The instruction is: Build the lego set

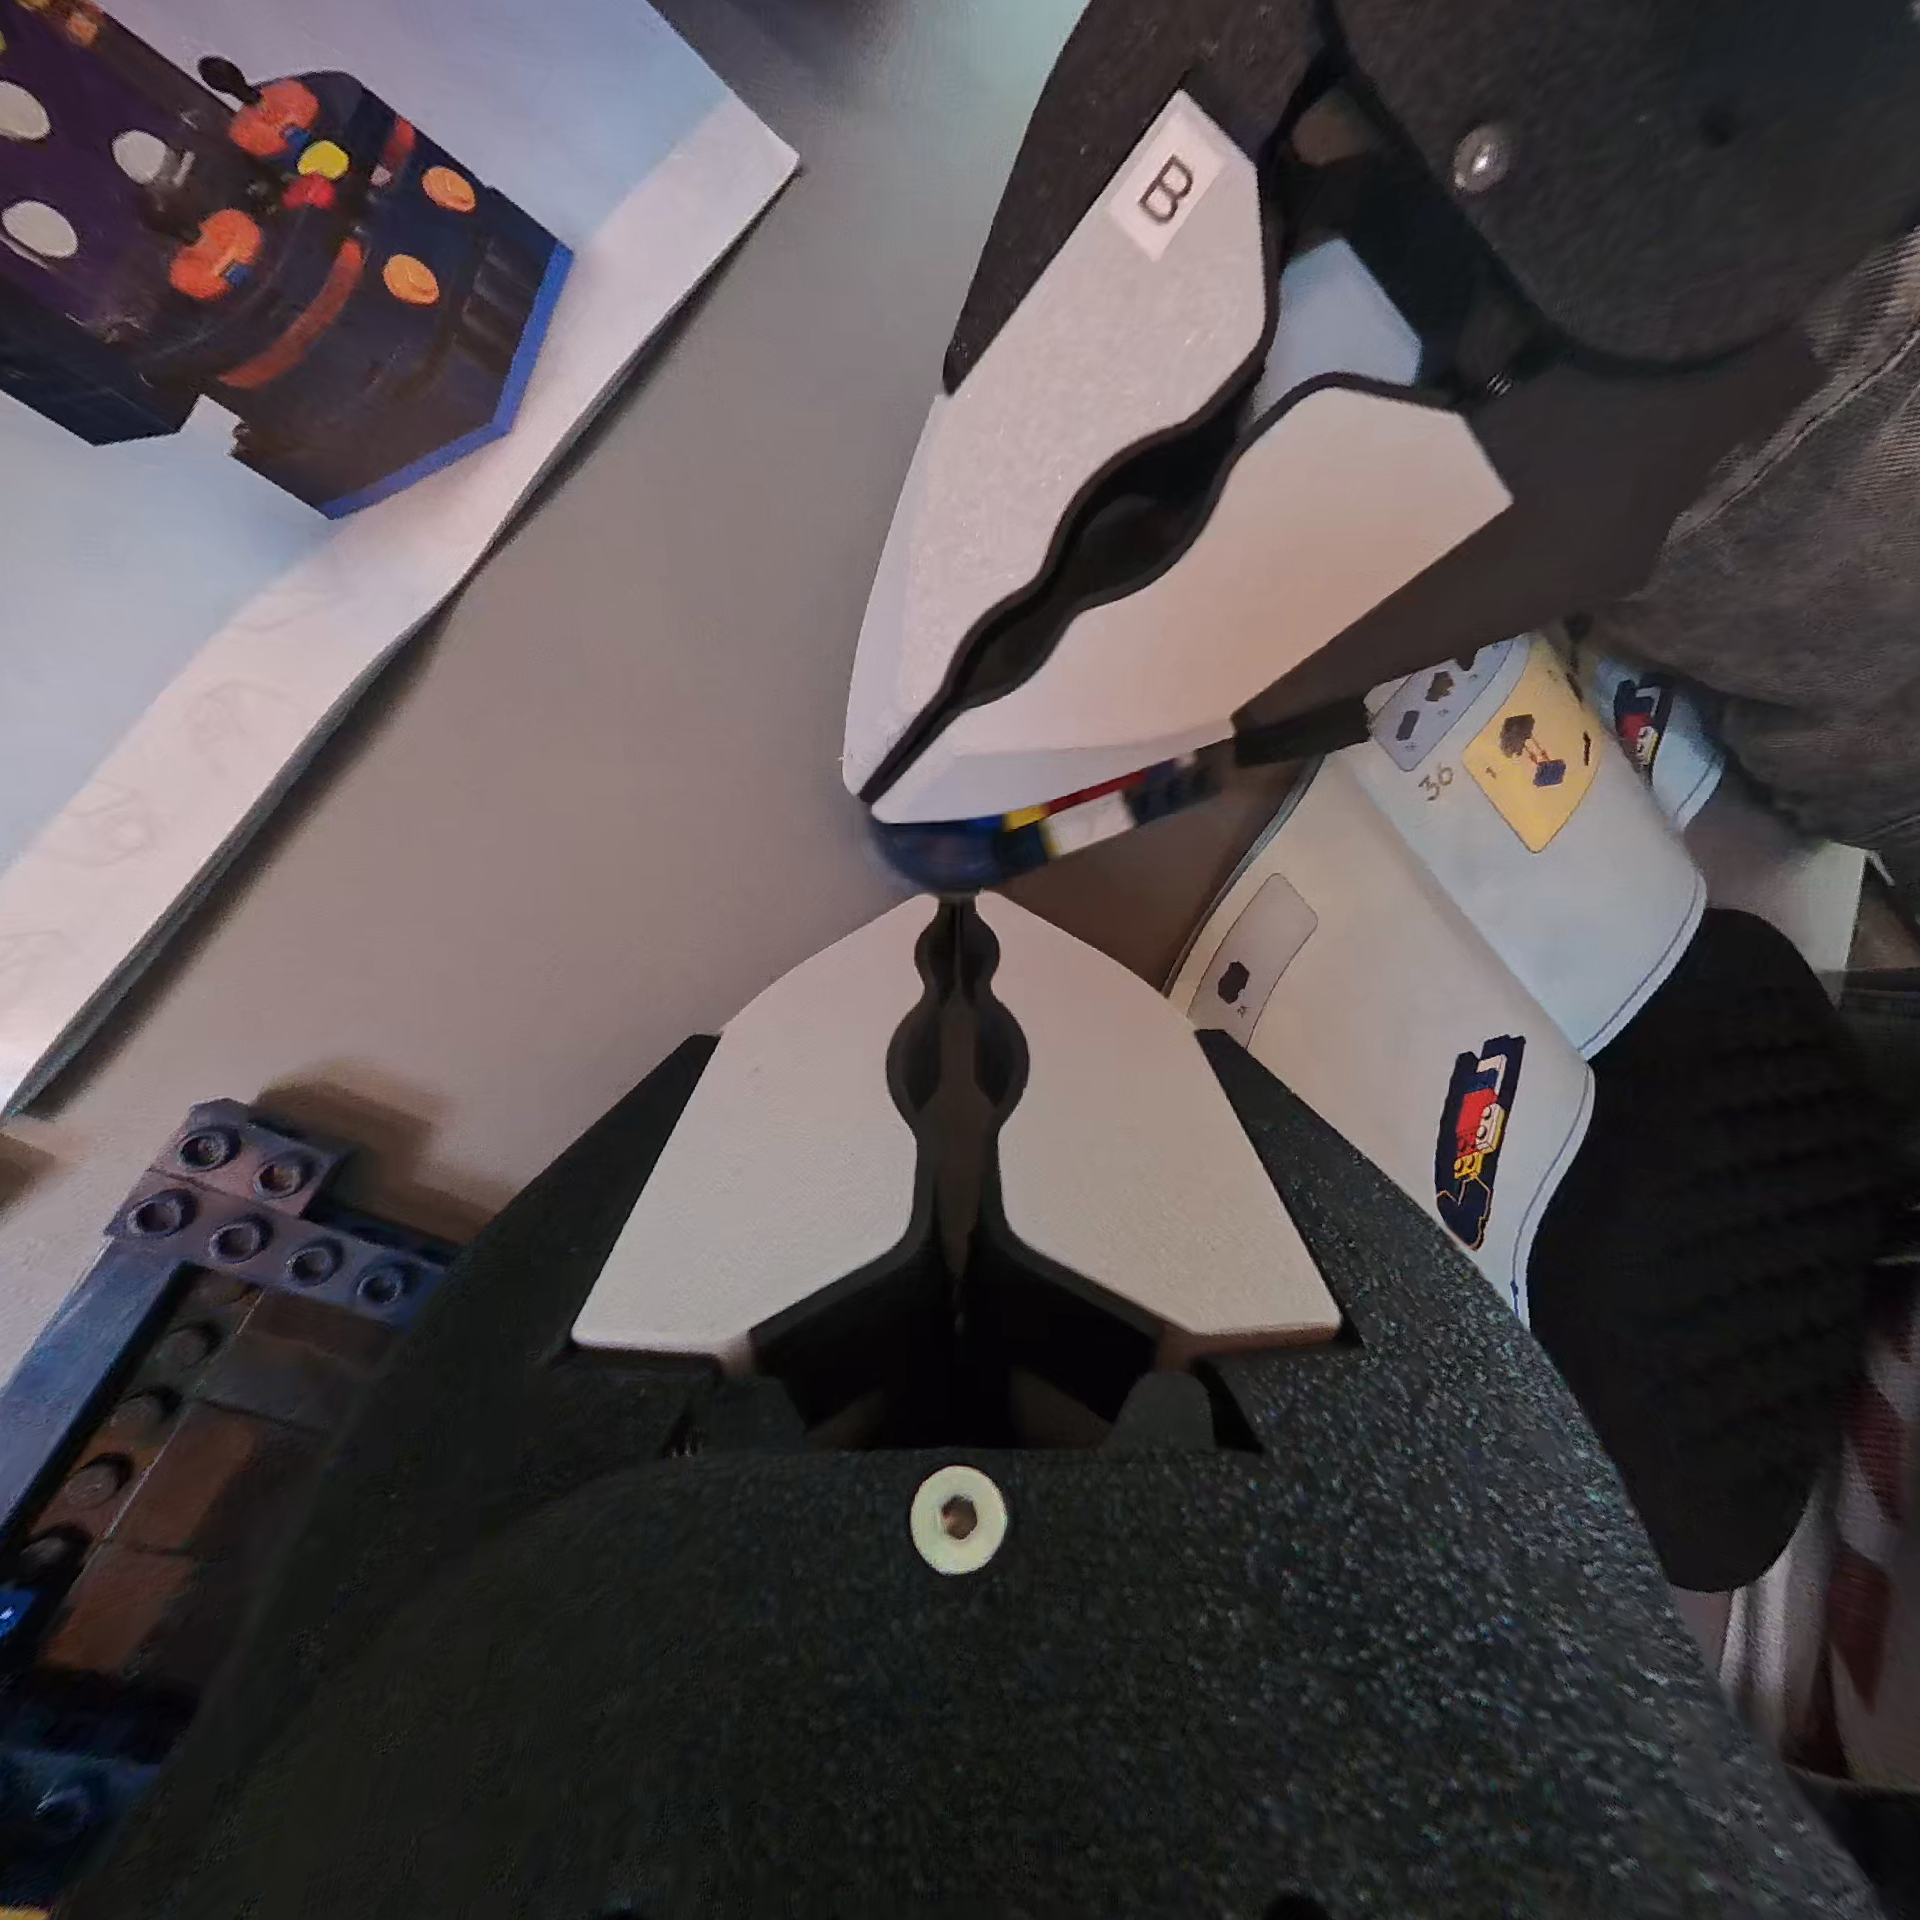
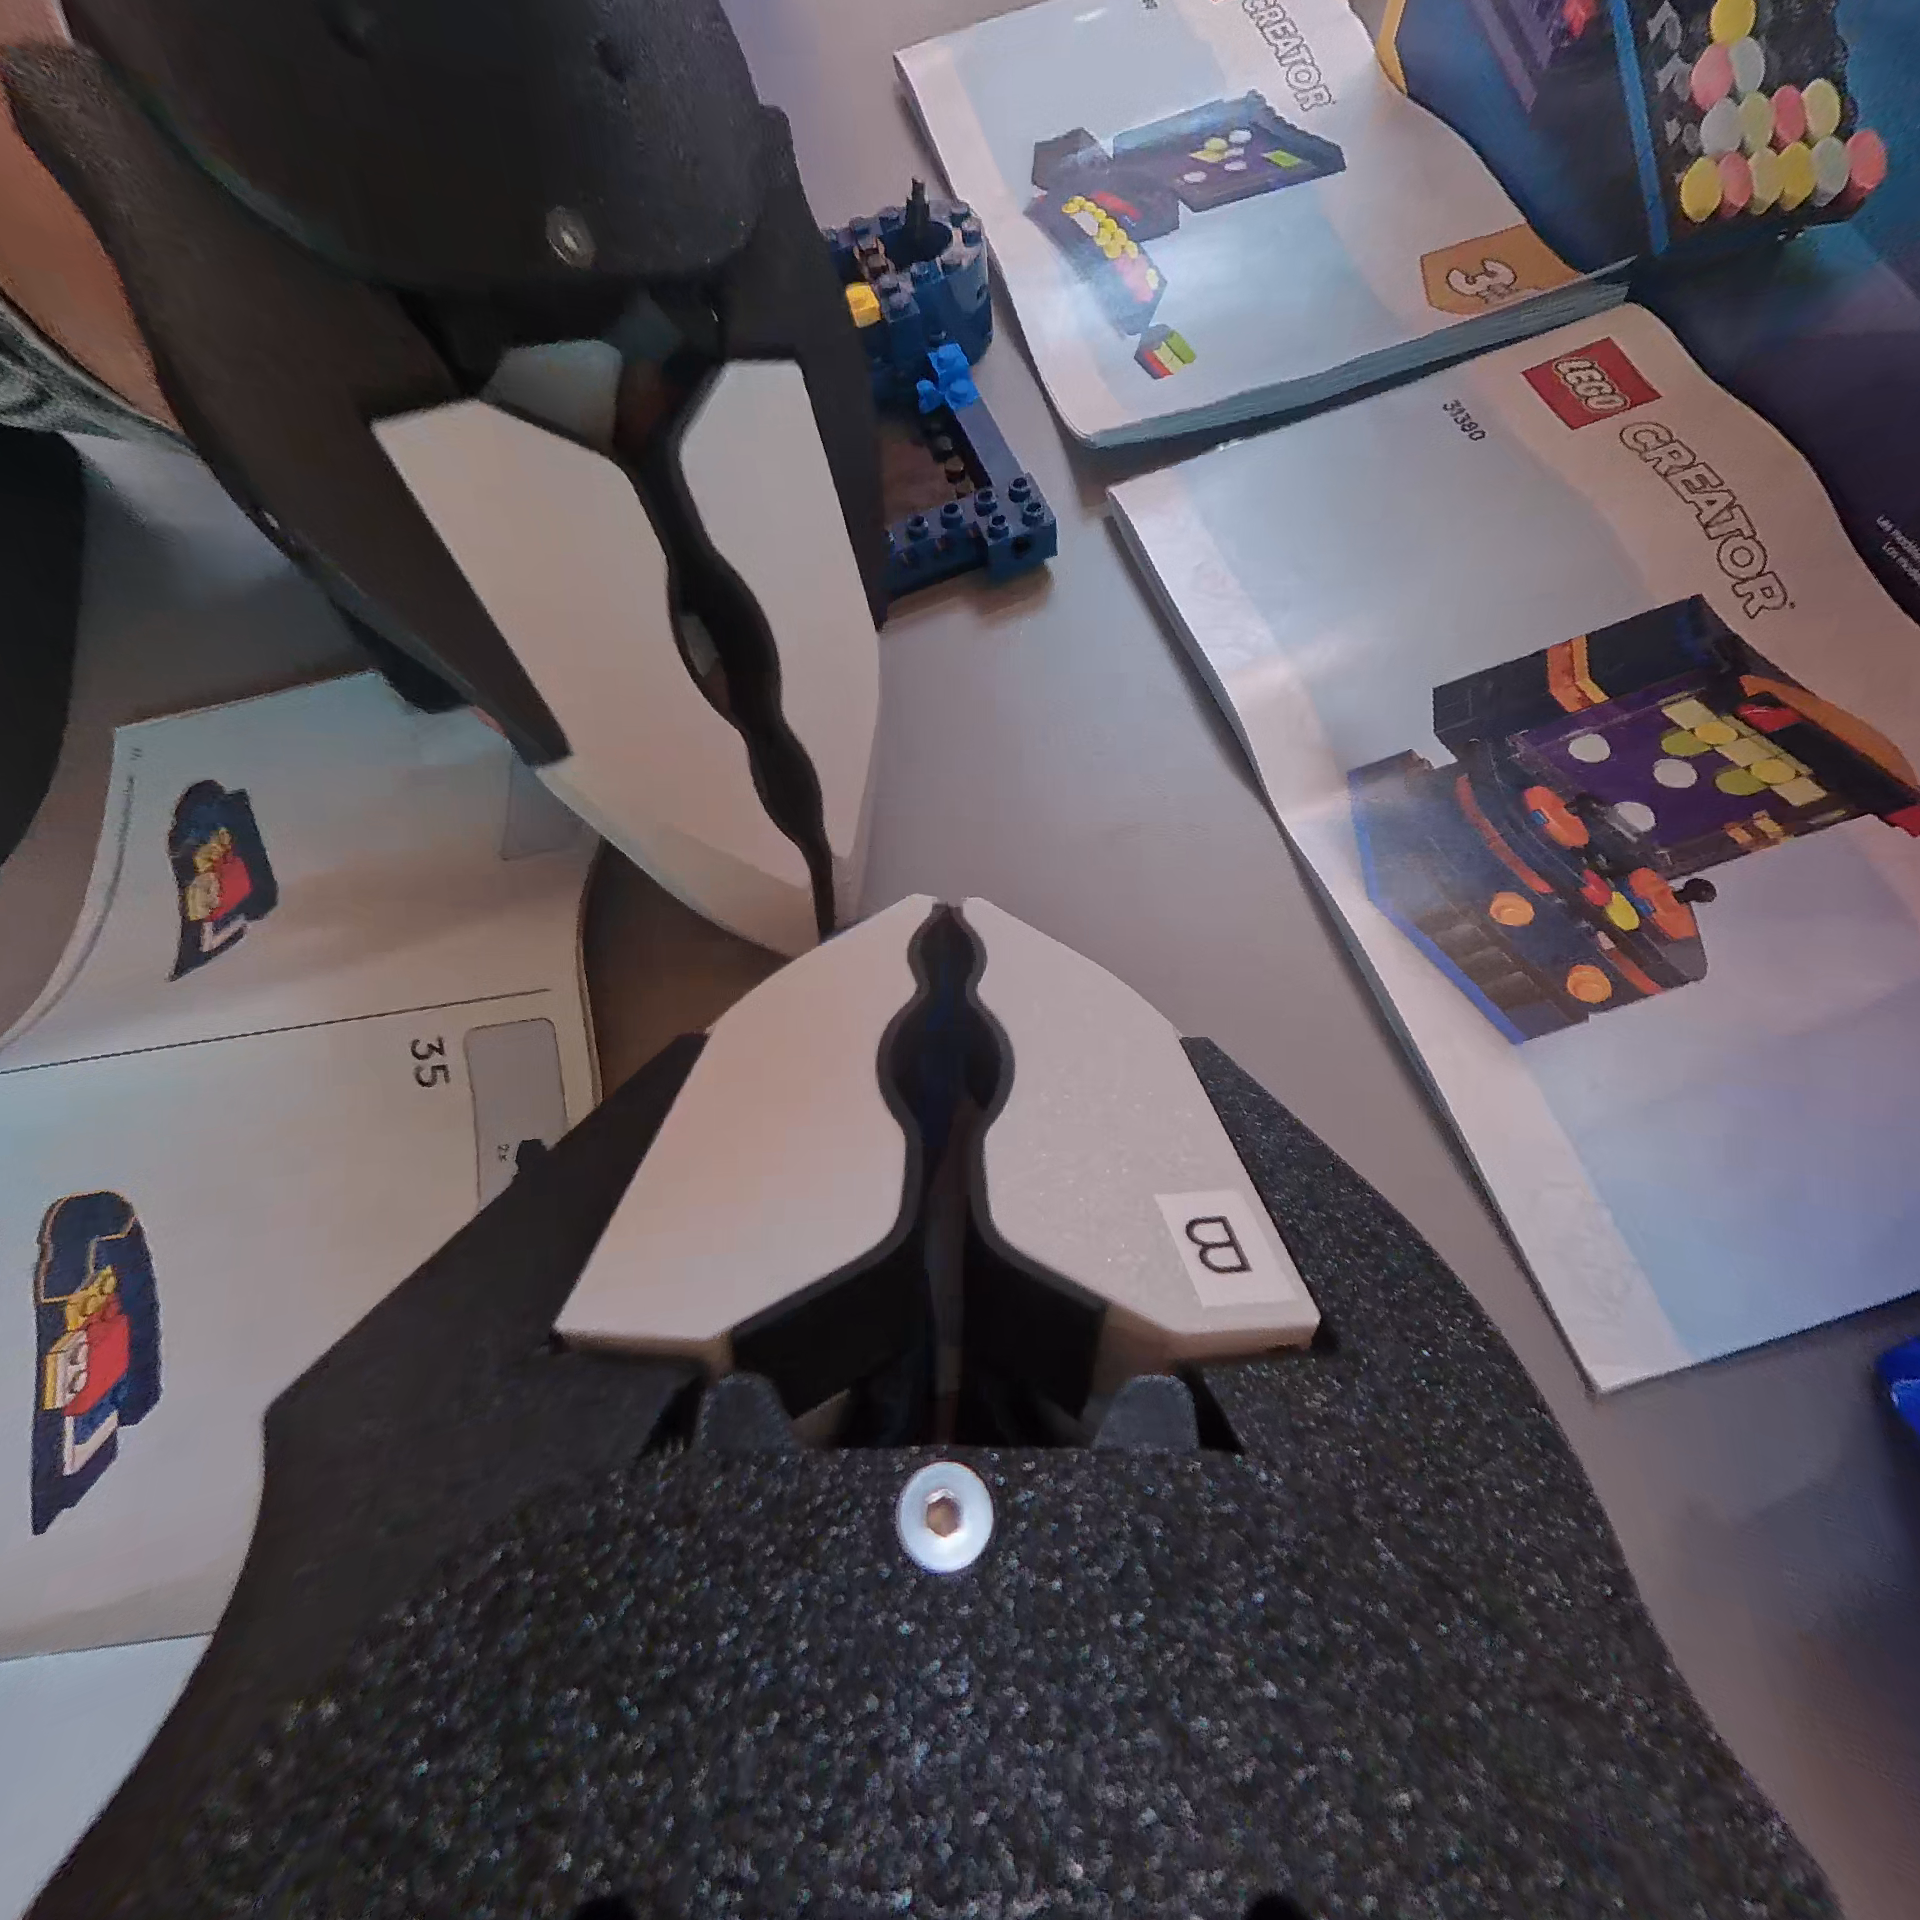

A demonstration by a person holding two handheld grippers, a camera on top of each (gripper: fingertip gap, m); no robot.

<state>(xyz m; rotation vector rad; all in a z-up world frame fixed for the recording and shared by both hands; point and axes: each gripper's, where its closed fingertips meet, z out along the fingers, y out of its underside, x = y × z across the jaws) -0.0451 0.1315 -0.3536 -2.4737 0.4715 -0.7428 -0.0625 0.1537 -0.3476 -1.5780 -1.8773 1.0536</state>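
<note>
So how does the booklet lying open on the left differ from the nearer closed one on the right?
The open booklet shows pale pages with small drawings; the closed booklet shows one large cover picture. The left gripper hides part of the open one; nothing covers the closed one. Both lie on the grey table.

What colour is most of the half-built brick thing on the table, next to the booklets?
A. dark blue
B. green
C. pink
A: the half-built brick model on the grey table is mostly dark blue, with only a small yellow piece and a brighter blue piece on it.
</note>
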